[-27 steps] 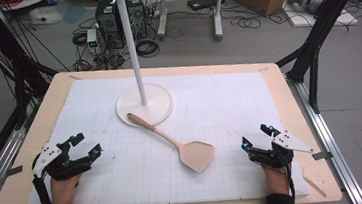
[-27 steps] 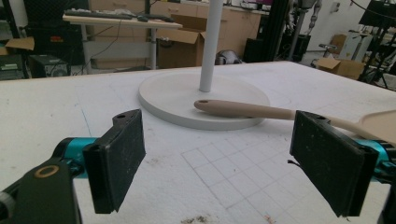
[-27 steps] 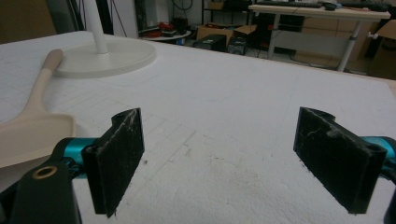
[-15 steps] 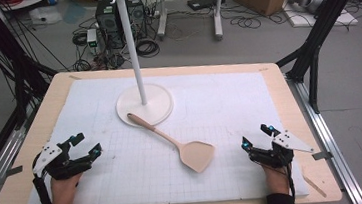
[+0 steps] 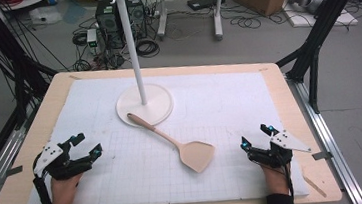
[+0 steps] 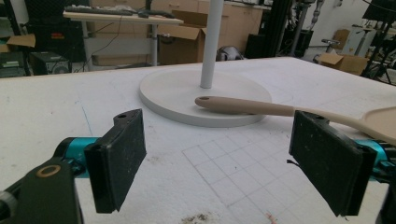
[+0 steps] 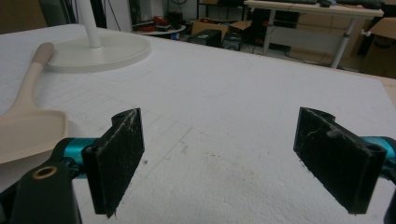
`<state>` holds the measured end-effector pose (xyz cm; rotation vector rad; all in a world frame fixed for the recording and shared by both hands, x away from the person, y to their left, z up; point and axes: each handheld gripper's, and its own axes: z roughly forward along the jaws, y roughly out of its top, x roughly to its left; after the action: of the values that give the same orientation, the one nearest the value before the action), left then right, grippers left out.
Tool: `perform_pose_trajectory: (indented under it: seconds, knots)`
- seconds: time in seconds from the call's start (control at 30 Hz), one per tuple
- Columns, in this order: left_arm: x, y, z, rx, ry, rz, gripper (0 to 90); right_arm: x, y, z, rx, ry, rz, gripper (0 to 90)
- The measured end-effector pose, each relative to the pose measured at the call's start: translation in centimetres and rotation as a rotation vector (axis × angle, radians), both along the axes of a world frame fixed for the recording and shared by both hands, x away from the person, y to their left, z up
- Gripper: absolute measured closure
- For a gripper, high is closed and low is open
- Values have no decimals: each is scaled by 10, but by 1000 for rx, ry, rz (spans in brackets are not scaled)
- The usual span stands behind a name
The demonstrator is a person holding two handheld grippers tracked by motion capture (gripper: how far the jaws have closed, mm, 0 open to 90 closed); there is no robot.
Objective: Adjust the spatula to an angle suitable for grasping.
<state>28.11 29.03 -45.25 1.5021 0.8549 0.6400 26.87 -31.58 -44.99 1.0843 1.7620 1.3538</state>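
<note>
- Resting low near the table's front corners, your left gripper (image 5: 84,147) and right gripper (image 5: 253,136) both have jaws spread wide, holding nothing.
- Between them lies the spatula (image 5: 175,144), easy to reach from either side.
- Its handle tip leans on the white stand's base (image 5: 156,97).

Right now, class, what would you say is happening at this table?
Nothing is being handled yet. A person rests a left gripper and a right gripper on the white mat near the table's front corners, both open and empty. Between them lies a beige spatula, its handle end resting on the round base of a white hook stand.
</note>
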Motion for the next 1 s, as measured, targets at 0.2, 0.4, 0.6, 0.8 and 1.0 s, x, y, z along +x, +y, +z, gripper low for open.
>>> perform_pose_trajectory:
  seconds: [0.2, 0.4, 0.6, 0.8, 1.0]
  knots:
    - [0, 0, 0, -1, -3, 1, 188, 2, -2, 2, 16, 27, -25, 153]
    - [1, 1, 0, -1, 7, 1, 189, 5, 9, 18, 32, 38, 36, 152]
    - [1, 0, 0, -2, 8, -3, 189, 14, 39, 47, 11, 63, 133, 153]
    - [2, 1, 0, -6, 20, -10, 189, 29, 73, 67, -37, 117, 220, 153]
    - [2, 1, 0, -6, 22, -9, 191, 34, 97, 76, -61, 129, 273, 153]
